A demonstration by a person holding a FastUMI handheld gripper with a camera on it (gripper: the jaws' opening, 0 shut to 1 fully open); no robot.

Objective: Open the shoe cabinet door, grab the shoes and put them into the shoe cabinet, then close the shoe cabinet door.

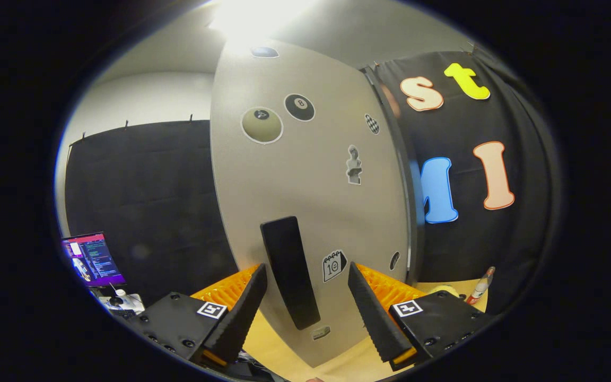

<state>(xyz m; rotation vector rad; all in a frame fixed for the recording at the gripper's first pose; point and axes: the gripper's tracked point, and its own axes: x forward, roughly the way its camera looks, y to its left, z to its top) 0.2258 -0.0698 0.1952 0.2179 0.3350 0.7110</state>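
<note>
- Jaws spread wide on the gripper [305, 302], nothing held; both fingers point at the cabinet front.
- Pale grey shoe cabinet door with scattered stickers [305, 175] stands just ahead, upright and close. Whether it sits flush shut or slightly ajar, I cannot tell.
- Long black bar handle [289, 270] runs down the door's lower half, in the gap between the two fingers, nearer the left one at about 11 o'clock from the gripper's middle. Neither finger touches it.
- Step in hand, as I judge it: working the door by its handle. That fits either opening it or closing it over stowed shoes.
- Either way, a hold on the handle calls for easing forward until the bar lies between the pads, then squeezing.
- Light wooden tabletop [337, 366] lies under the cabinet; small bottle with a red cap [480, 286] stands at 3 o'clock.
</note>
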